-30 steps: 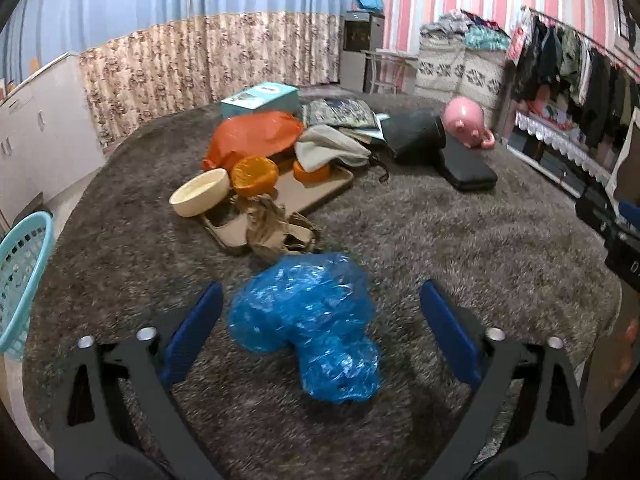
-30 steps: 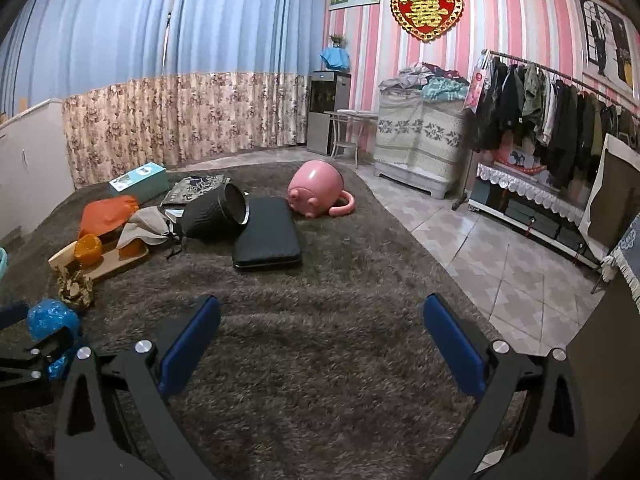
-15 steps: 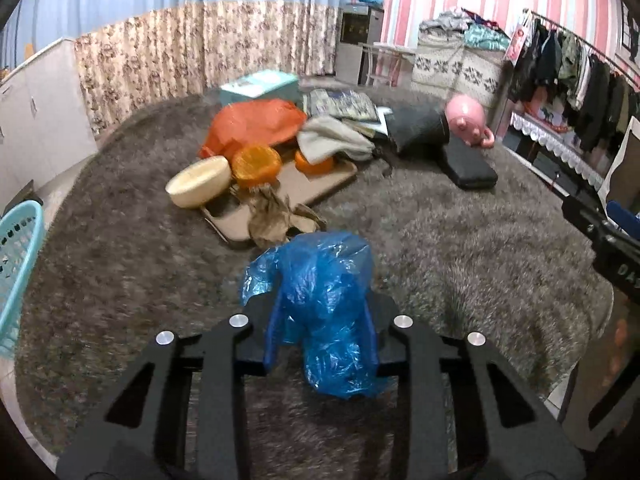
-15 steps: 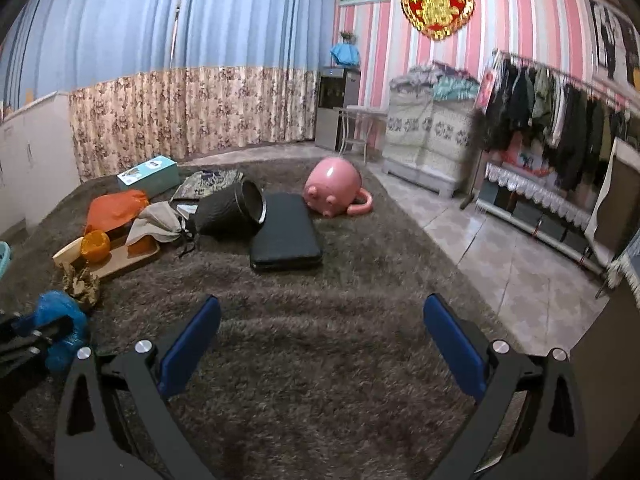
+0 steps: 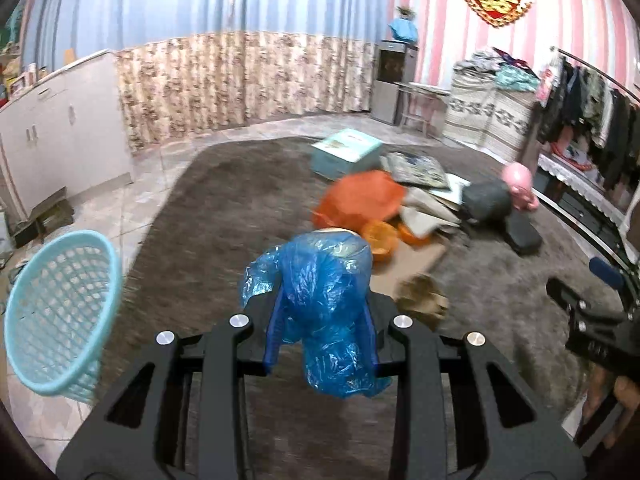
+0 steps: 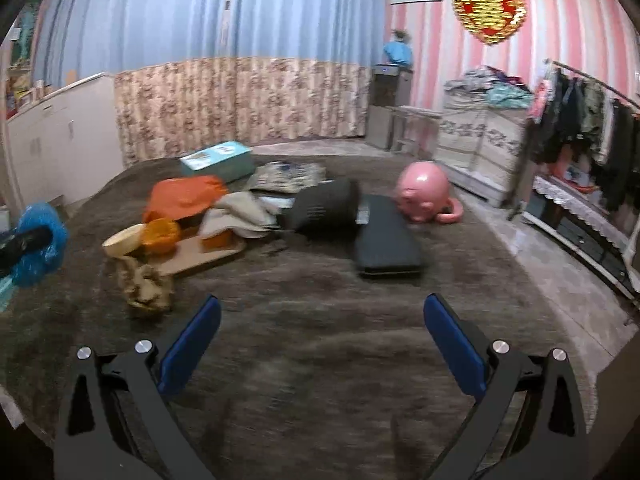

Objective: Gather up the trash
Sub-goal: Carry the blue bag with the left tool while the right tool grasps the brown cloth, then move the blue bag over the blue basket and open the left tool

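Left of the rug [image 5: 224,208], on the tiled floor [image 5: 132,208], stood a pale blue basket [image 5: 60,304], tilted toward the camera; nothing could be made out inside it. At centre of the left wrist view, the left gripper [image 5: 320,332] was pressed together on a crumpled blue plastic bag [image 5: 324,304], held clear above the rug, with the bag's loose end hanging below the fingers. In the right wrist view the same bag appeared at the far left edge [image 6: 38,240]. Behind it, near the middle of the rug, lay a flat cardboard sheet [image 6: 200,256] carrying a cream bowl [image 6: 122,240] and a crushed orange cup [image 6: 160,234]; a crumpled brown paper wad [image 6: 146,284] sat just beside the sheet's near corner. An orange bag [image 6: 184,198], a grey cloth [image 6: 236,214], a teal box [image 6: 218,164], a black bin [image 6: 324,208], a black case [image 6: 386,240] and a pink piggy bank [image 6: 422,192] followed toward the rug's right edge. The right gripper [image 6: 320,344] hovered spread and empty above bare rug. Judged progress: early. One piece was picked up but not yet dropped, presumably into the basket; the paper wad and the crushed cup appeared to remain for collection.
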Motion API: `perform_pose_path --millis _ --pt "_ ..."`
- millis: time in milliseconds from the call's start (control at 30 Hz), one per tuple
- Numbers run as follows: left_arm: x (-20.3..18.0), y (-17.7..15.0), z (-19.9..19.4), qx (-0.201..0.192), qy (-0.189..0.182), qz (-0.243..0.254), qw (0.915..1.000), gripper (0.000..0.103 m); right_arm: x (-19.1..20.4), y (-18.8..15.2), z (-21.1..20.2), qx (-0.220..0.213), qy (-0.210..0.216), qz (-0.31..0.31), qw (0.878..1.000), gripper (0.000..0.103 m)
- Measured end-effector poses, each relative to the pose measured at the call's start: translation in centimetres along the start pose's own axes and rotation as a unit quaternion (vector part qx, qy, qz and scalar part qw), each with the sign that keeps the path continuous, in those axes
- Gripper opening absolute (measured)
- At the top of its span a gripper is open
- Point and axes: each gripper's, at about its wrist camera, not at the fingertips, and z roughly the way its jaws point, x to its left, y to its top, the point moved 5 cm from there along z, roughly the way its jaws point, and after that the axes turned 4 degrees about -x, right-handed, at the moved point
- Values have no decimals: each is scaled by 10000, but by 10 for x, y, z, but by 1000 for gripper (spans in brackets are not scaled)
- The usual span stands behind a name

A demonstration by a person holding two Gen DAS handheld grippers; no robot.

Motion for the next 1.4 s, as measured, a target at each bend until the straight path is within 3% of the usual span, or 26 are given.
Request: perform_pose_path --millis 200,333,500,533,600,700,767,900,1100,1400 --pt "32 5 7 -8 197 -90 9998 31 73 3 8 -79 697 -447 9965 99" --pt "43 2 12 10 255 -161 9995 31 108 -3 24 165 984 -635 9930 99" --pt "52 -1 14 21 273 -240 9993 31 123 -6 41 361 957 -828 9913 96" --pt "54 -1 14 21 274 -260 9993 31 123 -7 44 426 963 -832 9909 92" --pt "54 -2 14 19 273 -257 9993 31 125 -10 51 611 1105 -845 9884 66" --pt "55 -1 15 12 286 -264 9992 31 129 -16 58 854 1539 -821 9810 46" --pt "57 0 14 -5 299 -288 9991 31 129 -17 58 875 1656 -779 9792 42" --pt "64 3 7 -92 374 -332 9987 31 125 -4 49 658 1668 -621 9818 41" --pt "81 14 -9 -295 705 -441 9961 31 139 29 35 133 1542 -944 9834 41" --pt "131 25 -29 -472 1356 -647 9875 31 190 66 30 -175 1908 -1035 9760 41"
